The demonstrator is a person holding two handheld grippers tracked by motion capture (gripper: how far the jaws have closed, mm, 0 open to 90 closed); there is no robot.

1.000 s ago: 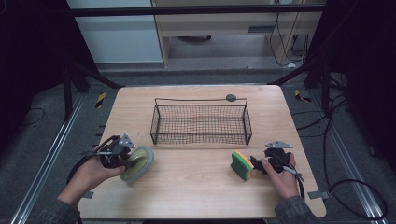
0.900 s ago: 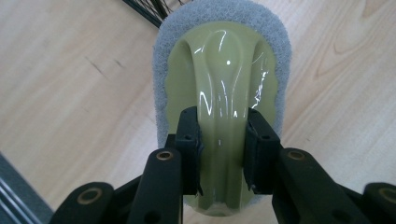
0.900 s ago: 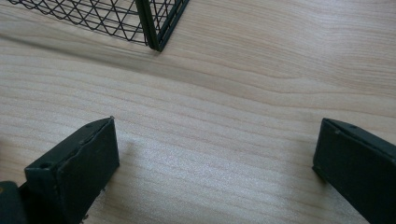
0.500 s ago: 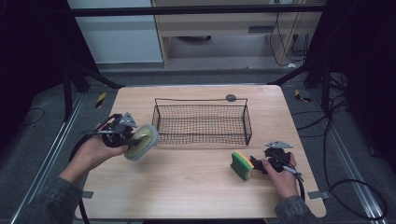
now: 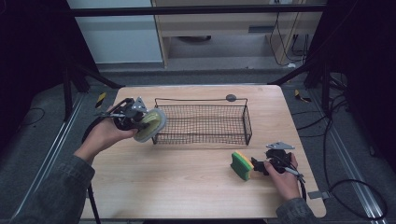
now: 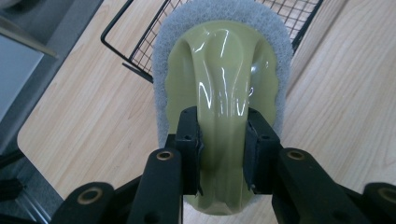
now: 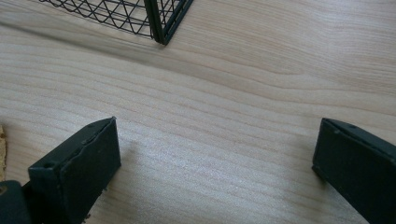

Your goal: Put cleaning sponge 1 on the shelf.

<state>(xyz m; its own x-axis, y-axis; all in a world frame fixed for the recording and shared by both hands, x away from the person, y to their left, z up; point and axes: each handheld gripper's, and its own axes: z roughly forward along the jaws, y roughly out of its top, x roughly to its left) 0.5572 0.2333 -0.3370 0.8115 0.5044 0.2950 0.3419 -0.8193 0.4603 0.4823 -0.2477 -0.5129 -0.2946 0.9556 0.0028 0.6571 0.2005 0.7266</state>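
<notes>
A pale wooden table (image 5: pixel 187 186) with rounded corners stands at the centre of a dim workspace, lit evenly from above. Around the table the floor (image 5: pixel 42 144) is dark grey, possibly carpet, though the view is too dark to be sure. Metal rails (image 5: pixel 355 186) run along the floor on both sides of the table, and black cables (image 5: pixel 345 119) loop across the floor to its right. Yellow-and-black striped tape (image 5: pixel 101 99) marks the floor near the table's far corners. Beyond the table stands a light wooden cabinet (image 5: pixel 224 28), with a pale blue-grey panel (image 5: pixel 126 32) to its left. Black curtains (image 5: pixel 28 56) hang on both sides of the table.
</notes>
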